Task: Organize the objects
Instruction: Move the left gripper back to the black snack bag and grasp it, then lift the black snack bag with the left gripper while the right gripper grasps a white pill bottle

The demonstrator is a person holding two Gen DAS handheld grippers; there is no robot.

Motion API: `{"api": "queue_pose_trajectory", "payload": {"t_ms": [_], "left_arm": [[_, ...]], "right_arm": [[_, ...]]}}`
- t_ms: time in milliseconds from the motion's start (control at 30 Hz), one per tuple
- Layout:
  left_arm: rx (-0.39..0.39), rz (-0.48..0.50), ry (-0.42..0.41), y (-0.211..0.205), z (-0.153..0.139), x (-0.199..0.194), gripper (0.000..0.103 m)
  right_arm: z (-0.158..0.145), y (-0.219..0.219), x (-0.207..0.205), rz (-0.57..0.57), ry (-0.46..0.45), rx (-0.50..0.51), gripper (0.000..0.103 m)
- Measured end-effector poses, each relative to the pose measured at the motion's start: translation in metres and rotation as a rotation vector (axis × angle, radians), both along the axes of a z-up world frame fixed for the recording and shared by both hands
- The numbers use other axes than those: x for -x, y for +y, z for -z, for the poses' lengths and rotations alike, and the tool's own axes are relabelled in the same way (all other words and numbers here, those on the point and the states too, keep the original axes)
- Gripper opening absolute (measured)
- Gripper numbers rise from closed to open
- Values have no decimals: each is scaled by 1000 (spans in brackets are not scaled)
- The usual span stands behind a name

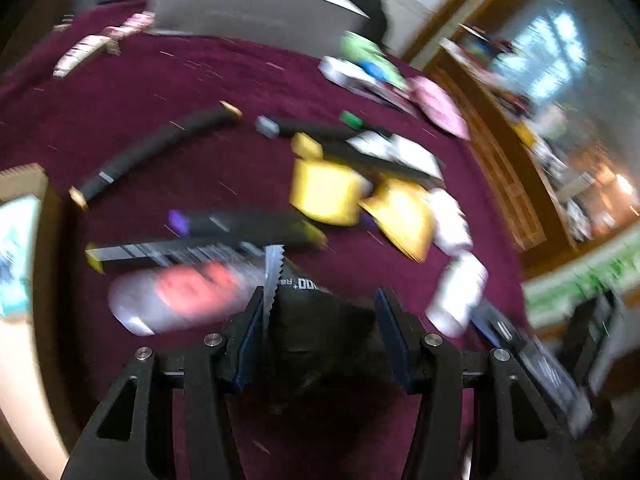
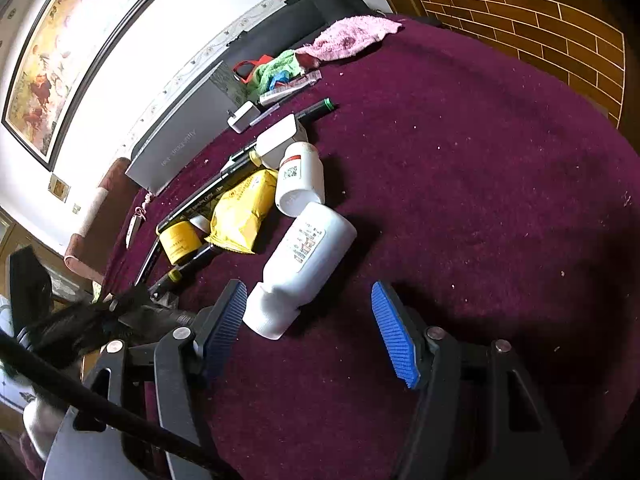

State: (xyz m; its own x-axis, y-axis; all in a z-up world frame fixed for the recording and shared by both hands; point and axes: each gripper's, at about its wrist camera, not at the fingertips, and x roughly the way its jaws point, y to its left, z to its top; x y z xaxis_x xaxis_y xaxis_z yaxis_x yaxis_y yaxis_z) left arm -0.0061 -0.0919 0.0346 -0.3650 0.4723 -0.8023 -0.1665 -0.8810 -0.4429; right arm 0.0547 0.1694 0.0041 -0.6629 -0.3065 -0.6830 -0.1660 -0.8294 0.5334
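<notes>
My left gripper (image 1: 320, 300) is shut on a black foil pouch (image 1: 320, 320) with a serrated silver edge and holds it above the maroon table (image 1: 160, 92). The left wrist view is motion-blurred. Beyond it lie black pens (image 1: 240, 224), a yellow jar (image 1: 324, 192), a yellow packet (image 1: 404, 216) and white bottles (image 1: 456, 292). My right gripper (image 2: 308, 312) is open and empty, low over the cloth, with the cap of a lying white bottle (image 2: 308, 256) between its fingertips. A second white bottle (image 2: 300, 176), the yellow packet (image 2: 244, 208) and yellow jar (image 2: 180, 242) lie behind.
A grey box (image 2: 176, 148) stands at the table's back edge, with a white charger (image 2: 244, 116), green cloth (image 2: 276, 68) and pink towel (image 2: 352, 36) nearby. A blurred red-and-white object (image 1: 180, 296) lies left of my left gripper. Brick-patterned floor (image 2: 540, 28) shows beyond the table.
</notes>
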Motion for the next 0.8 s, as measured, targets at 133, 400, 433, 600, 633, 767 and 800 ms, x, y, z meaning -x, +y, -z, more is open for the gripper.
{"api": "queue_pose_trajectory", "payload": {"t_ms": [133, 400, 433, 600, 633, 767, 800], "left_arm": [[-46, 236, 34, 27, -10, -46, 47], [228, 355, 230, 55, -40, -85, 47], [225, 343, 227, 56, -41, -82, 47], [237, 326, 252, 54, -45, -78, 47], [260, 340, 254, 52, -46, -80, 47], [359, 372, 282, 46, -43, -90, 47], [352, 367, 279, 45, -44, -89, 47]], "right_arm": [[0, 1, 0, 6, 1, -2, 64], [-1, 7, -3, 40, 4, -2, 64], [-1, 9, -3, 48, 3, 1, 64], [0, 13, -3, 65, 3, 9, 64], [-1, 12, -3, 64, 2, 8, 64], [-1, 13, -3, 66, 2, 14, 64], [-1, 13, -3, 67, 2, 17, 64]]}}
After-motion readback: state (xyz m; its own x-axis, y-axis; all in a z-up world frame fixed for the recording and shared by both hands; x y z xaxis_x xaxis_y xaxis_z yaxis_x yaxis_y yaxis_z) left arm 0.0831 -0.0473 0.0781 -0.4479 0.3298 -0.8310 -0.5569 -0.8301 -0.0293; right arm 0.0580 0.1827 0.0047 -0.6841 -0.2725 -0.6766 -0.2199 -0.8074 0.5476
